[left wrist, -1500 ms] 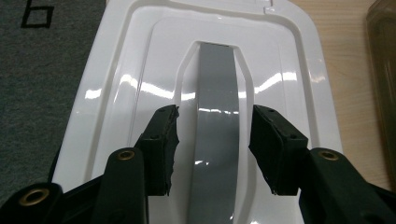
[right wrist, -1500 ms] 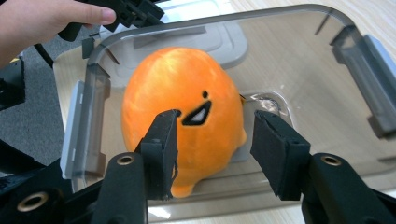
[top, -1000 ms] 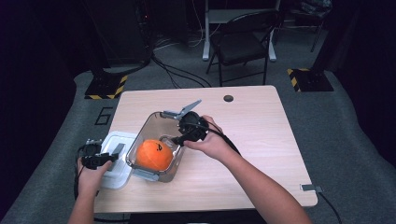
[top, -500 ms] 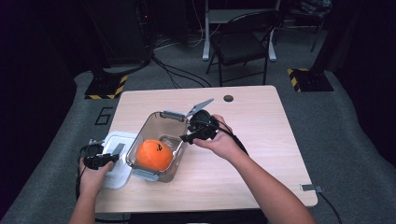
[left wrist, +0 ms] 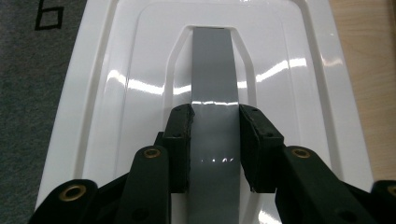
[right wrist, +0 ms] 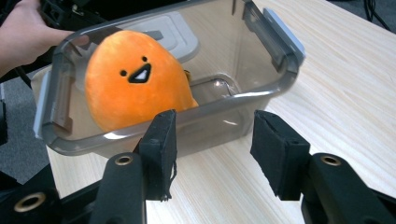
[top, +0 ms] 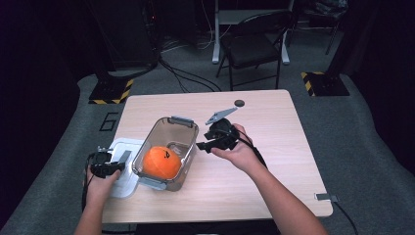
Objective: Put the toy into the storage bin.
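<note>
Left gripper (left wrist: 215,140) just closing, pinching lid's grey handle (left wrist: 212,70); right gripper (right wrist: 212,149) spread beside container (right wrist: 261,98).

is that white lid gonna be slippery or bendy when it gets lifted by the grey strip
Probably slippery: the white lid is glossy, with bright reflections. It looks like stiff moulded plastic, so it should hold its shape. It likely weighs little, being thin. The left gripper, whose jaws have just been closing, has the raised grey handle between its pads, so the lid may tilt if lifted off-centre.

Wooden table (top: 274,122), folding chair (top: 254,46) behind it, small dark disc (top: 239,103) on tabletop, floor cables (top: 188,81)
</note>
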`<state>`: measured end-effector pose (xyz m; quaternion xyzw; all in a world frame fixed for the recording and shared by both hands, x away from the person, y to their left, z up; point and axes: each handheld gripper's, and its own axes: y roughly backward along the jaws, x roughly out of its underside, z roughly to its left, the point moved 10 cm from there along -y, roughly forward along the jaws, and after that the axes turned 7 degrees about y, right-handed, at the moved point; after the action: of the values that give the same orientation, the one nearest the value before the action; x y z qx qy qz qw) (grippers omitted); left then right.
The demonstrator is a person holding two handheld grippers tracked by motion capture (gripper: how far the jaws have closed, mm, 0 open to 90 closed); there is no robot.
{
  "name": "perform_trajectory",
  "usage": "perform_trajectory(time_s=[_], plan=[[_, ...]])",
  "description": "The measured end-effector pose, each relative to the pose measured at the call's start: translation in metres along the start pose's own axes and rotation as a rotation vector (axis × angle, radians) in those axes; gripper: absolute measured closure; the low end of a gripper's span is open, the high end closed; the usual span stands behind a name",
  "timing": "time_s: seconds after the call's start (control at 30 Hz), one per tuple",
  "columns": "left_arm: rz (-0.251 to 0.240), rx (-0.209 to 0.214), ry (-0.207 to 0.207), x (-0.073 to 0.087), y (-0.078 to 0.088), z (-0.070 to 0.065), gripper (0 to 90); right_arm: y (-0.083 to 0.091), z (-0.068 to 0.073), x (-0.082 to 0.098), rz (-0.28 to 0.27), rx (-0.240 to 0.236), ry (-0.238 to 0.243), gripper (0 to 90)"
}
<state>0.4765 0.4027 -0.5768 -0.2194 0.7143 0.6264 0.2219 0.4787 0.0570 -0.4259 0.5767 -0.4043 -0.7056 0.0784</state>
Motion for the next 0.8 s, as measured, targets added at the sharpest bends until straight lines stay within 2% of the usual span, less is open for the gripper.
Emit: perform_trajectory(time_s=[0.2,0.43,0.67,0.8], plan=[[-0.002,0.002,0.010,-0.001,0.000,0.000,66.1,0.004,-0.008,0.007,-0.017,0.011,-0.007,49.5],[0.012,0.007,0.009,-0.001,0.003,-0.003,66.2,0.009,-0.018,0.017,-0.052,0.012,-0.060,49.5],[0.003,0.008,0.004,-0.004,0.007,-0.004,66.2,0.014,-0.025,0.026,-0.048,0.020,-0.073,49.2],[0.002,0.012,0.015,-0.005,0.009,-0.004,66.2,0.019,-0.027,0.029,-0.050,0.023,-0.074,49.1]])
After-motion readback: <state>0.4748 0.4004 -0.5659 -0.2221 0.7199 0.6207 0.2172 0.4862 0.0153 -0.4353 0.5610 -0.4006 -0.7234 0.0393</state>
